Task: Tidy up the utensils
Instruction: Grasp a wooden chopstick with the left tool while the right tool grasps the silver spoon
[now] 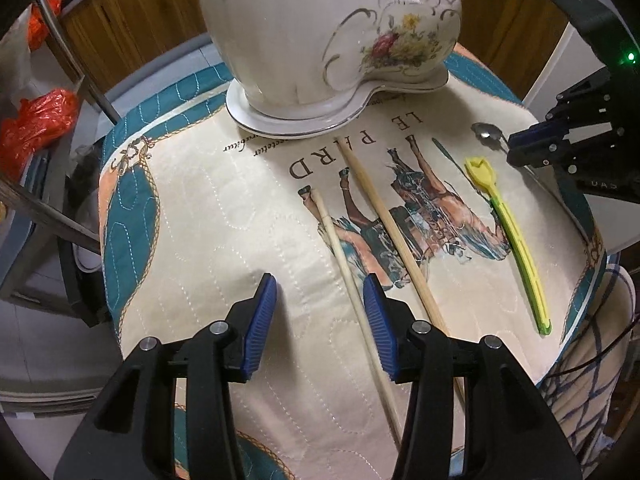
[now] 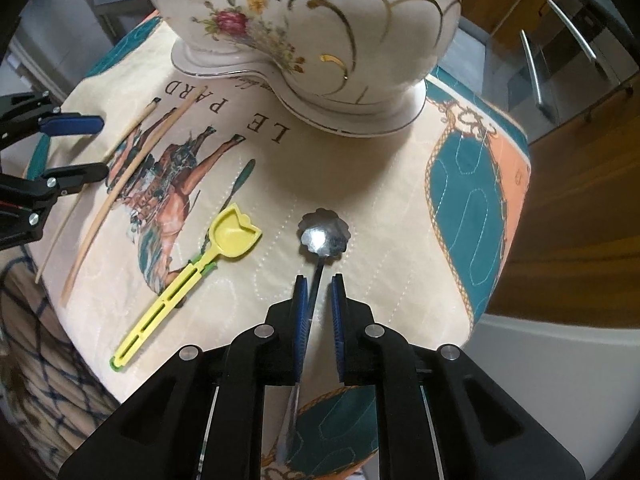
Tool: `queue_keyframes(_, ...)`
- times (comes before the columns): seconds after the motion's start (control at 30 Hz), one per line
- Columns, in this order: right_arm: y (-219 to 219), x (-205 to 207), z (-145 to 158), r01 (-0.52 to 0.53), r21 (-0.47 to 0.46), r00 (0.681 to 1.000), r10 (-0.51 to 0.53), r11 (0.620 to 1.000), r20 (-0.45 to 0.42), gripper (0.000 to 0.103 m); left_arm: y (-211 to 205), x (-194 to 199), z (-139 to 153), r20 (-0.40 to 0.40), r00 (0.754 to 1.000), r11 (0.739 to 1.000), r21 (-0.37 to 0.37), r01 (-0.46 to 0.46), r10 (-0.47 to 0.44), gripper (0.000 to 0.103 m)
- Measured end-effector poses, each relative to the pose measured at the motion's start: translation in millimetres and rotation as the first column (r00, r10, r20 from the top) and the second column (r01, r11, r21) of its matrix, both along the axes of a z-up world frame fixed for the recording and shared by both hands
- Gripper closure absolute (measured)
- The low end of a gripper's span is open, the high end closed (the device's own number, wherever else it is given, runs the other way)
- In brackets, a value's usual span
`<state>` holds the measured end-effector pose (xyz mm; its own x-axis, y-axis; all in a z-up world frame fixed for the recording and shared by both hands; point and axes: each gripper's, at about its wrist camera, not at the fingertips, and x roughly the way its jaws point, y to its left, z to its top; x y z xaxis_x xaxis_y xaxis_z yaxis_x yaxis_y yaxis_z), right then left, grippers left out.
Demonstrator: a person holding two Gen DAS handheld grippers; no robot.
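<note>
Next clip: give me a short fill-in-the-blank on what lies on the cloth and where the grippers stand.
1. The metal spoon's handle runs between the jaws of the ____ gripper.
2. The plastic spoon is ____ in colour.
3. Two ____ chopsticks lie by the left gripper.
4. The porcelain vase is painted with ____.

Missing: right; yellow; wooden; flowers

Both cameras sit on the handheld grippers, looking steeply down along the fingers at the quilted cloth point(image 1: 224, 240), close above it. Left wrist view hangs over the chopsticks point(image 1: 384, 224), facing the white floral vase point(image 1: 320, 32) at the far side; the right gripper point(image 1: 532, 148) pokes in at its right edge. Right wrist view hangs over the metal spoon point(image 2: 322, 236), facing the same vase from further right; the left gripper point(image 2: 86, 148) shows at its left edge. Shared ground: vase, horse print, chopsticks, yellow spoon point(image 1: 508, 224), metal spoon. Heavy fisheye curve in both, dark corners.
</note>
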<state>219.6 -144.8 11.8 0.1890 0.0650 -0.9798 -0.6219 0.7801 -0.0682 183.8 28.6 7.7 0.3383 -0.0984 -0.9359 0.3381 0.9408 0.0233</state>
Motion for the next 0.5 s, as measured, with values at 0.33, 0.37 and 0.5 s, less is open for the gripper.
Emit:
queue_keyframes(0.33,4.0,3.0,-5.7,-0.002,-0.015,1.0,0.003,1.0,0.028,0.096,-6.0,17.0,2.5,-0.079,0.996,0.999,0.03,-0.039,0.041,0.062)
queue_keyframes(0.37,2.7,1.8,-5.7,0.0,-0.007,0.999,0.0,1.0,0.036,0.097,-7.4,16.0,2.8,-0.084,0.996,0.999,0.034,-0.041,0.043,0.066)
queue_keyframes(0.5,-1.2,-5.6,-5.5,0.002,0.02,0.998,-0.003,1.0,0.062,0.098,-10.5,8.2,3.5,-0.097,0.994,0.998,0.041,-0.046,0.05,0.079)
